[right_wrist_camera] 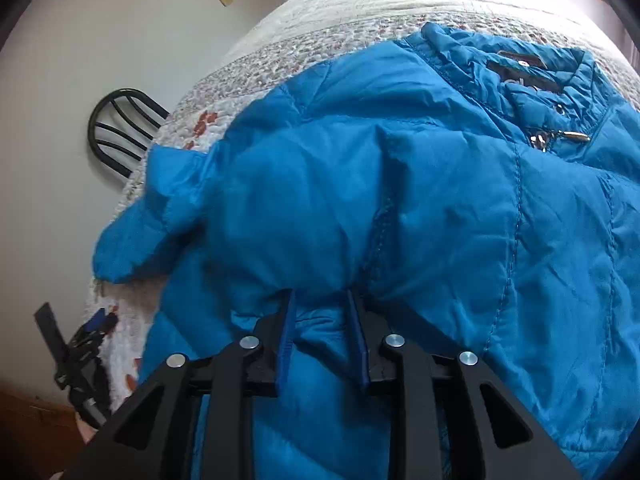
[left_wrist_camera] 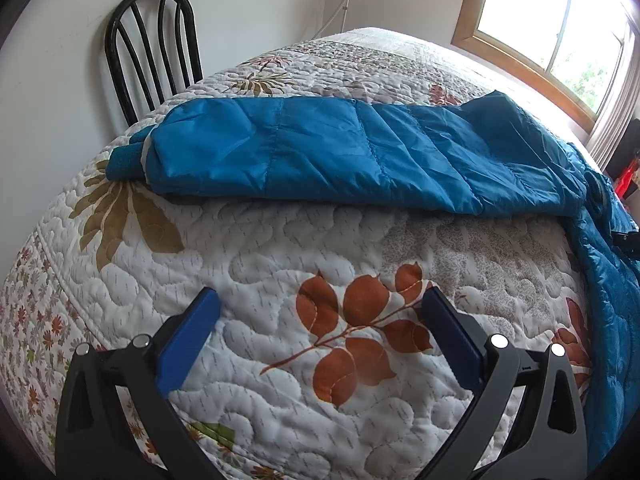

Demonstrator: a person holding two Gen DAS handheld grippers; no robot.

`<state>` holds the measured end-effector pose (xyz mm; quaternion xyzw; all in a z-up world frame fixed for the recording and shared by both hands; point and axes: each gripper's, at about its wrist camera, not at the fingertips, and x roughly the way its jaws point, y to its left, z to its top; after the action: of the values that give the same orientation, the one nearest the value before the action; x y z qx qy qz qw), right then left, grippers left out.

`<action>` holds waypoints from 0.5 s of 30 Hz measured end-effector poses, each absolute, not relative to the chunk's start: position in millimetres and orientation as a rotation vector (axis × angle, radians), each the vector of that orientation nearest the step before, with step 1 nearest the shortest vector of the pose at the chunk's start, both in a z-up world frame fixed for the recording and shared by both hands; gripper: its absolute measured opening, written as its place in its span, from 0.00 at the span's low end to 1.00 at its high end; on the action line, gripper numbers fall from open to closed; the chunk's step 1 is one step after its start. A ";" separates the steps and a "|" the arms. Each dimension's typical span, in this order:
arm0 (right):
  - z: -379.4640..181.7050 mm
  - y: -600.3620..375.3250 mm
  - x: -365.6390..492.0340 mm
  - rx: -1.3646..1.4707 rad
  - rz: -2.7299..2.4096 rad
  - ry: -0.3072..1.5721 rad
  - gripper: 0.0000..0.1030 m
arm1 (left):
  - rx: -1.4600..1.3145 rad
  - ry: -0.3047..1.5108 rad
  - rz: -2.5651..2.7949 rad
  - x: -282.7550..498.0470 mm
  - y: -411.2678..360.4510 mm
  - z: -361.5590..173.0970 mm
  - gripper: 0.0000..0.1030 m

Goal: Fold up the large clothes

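A bright blue quilted jacket (left_wrist_camera: 320, 152) lies on the flowered quilt (left_wrist_camera: 280, 248), one sleeve stretched out to the left with its cuff near the bed's corner. My left gripper (left_wrist_camera: 322, 296) hangs open over bare quilt in front of that sleeve, with nothing between its blue pads. In the right wrist view the jacket (right_wrist_camera: 400, 180) fills the frame, its collar and zip pull (right_wrist_camera: 560, 136) at the upper right. My right gripper (right_wrist_camera: 320, 296) is shut on a bunched fold of the jacket's fabric, which is pinched between its narrow-set pads.
A black metal chair (left_wrist_camera: 152, 48) stands against the white wall at the bed's far left corner. A window (left_wrist_camera: 552, 28) with a wooden frame is at the back right. The bed's left edge drops to a wooden floor (right_wrist_camera: 36, 420).
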<state>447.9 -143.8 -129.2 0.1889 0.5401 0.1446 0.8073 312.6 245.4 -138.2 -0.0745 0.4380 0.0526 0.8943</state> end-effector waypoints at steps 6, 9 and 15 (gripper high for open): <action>-91.1 -176.7 404.6 0.369 0.298 1.085 0.30 | -0.161 0.907 0.108 311.9 246.2 -138.5 0.97; -69.9 -224.3 367.5 0.342 0.136 1.048 0.33 | -0.154 0.909 0.111 312.0 246.2 -138.8 0.97; -108.7 -314.0 341.6 0.438 -0.087 1.127 0.33 | -0.133 0.918 0.123 313.7 243.3 -139.6 0.97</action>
<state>341.6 -314.0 -108.7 0.2060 0.5298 -0.0408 0.8217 313.7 243.3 -139.6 -0.0642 0.4426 0.0591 0.8924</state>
